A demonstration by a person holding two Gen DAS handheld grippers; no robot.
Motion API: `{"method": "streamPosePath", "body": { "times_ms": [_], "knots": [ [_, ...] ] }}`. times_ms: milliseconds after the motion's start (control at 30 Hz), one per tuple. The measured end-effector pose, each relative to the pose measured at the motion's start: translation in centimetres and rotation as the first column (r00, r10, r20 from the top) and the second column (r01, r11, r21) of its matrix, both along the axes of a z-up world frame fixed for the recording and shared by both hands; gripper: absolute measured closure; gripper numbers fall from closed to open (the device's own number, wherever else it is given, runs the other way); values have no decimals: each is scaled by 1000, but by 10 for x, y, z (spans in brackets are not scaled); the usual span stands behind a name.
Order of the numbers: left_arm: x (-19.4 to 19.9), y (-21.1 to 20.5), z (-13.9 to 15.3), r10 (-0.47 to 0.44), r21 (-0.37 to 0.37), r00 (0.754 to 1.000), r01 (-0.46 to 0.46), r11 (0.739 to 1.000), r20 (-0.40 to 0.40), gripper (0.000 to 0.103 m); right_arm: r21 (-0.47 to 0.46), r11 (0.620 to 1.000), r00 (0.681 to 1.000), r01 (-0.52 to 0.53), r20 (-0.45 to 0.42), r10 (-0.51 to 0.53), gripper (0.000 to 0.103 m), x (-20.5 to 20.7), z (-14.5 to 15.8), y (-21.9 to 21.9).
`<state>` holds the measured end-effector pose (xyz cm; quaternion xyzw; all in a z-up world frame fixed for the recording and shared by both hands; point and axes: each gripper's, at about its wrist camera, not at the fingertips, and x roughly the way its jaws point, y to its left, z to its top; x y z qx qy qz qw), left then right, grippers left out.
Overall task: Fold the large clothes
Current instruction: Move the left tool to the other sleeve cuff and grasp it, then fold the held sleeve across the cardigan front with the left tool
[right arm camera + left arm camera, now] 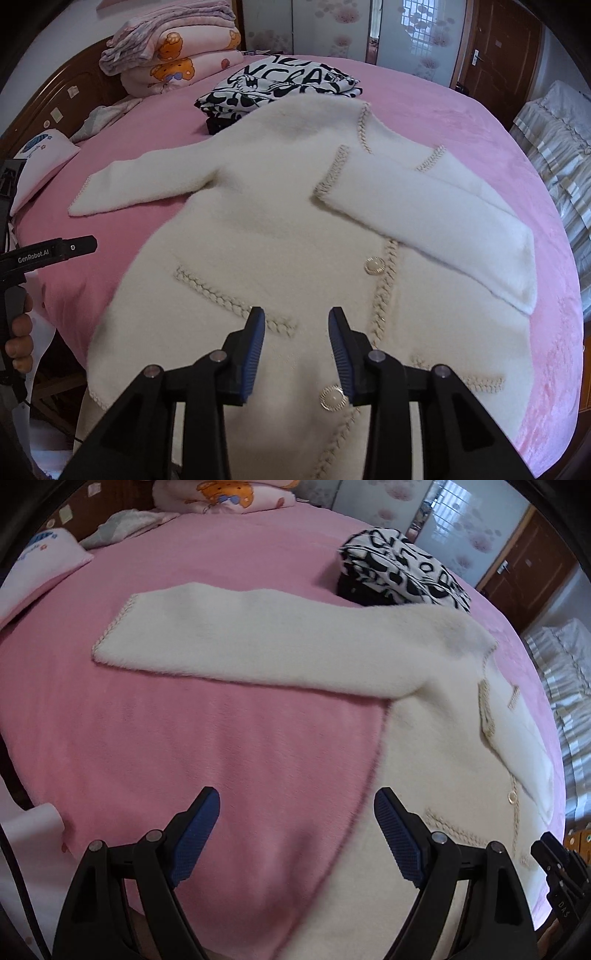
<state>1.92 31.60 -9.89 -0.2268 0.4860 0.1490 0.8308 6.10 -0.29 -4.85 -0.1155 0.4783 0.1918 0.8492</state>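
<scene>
A cream fluffy coat (258, 240) with braided trim and pearl buttons lies front up on the pink bedspread (424, 99). One sleeve (240, 638) stretches out flat to the left. The other sleeve (436, 221) is folded across the chest. My left gripper (297, 797) hangs open over bare bedspread (184, 720), just left of the coat's side edge (424, 760). My right gripper (296, 314) hovers above the coat's lower front near a pearl button (333, 398), open, its jaws a moderate way apart with nothing between them.
A folded black-and-white printed garment (280, 86) lies beyond the coat's shoulder. Folded quilts (177, 55) are stacked by the wooden headboard (74, 88), with a pillow (40, 155) at the left. A hand (20, 332) holds the other device's handle. A striped bed cover (554, 140) is at the right.
</scene>
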Motion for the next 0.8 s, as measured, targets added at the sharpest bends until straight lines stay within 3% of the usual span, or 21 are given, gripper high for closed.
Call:
{"method": "streamPosePath", "body": {
  "times_ms": [167, 300, 467, 600, 633, 700, 733, 767, 800],
  "knots": [
    [12, 81, -25, 146, -121, 989, -145, 982, -8, 19, -18, 998, 998, -61, -14, 61, 67, 20, -14, 48],
    [30, 132, -47, 240, -160, 970, -243, 957, -40, 19, -27, 996, 996, -89, -23, 89, 67, 35, -28, 77],
    [49, 174, -75, 339, -238, 939, -345, 908, -65, 18, -4, 995, 993, -101, -59, 101, 67, 53, -46, 96],
    [64, 184, -84, 429, -184, 902, -431, 883, -55, 18, 0, 993, 990, -117, -82, 116, 67, 56, -57, 97],
    [69, 184, -83, 445, -151, 894, -447, 881, -51, 23, -3, 993, 989, -122, -85, 121, 67, 55, -59, 96],
    [81, 181, -77, 461, -81, 886, -464, 882, -46, 57, -10, 992, 988, -126, -91, 124, 67, 54, -63, 91],
    [87, 179, -71, 463, -54, 885, -464, 884, -42, 83, -9, 992, 988, -124, -95, 122, 67, 54, -65, 86],
    [91, 175, -62, 457, -49, 890, -457, 888, -15, 96, -7, 993, 988, -120, -98, 119, 67, 54, -66, 82],
    [94, 170, -51, 438, -79, 898, -434, 897, 34, 96, -4, 994, 988, -113, -102, 112, 67, 54, -68, 76]
  ]
}}
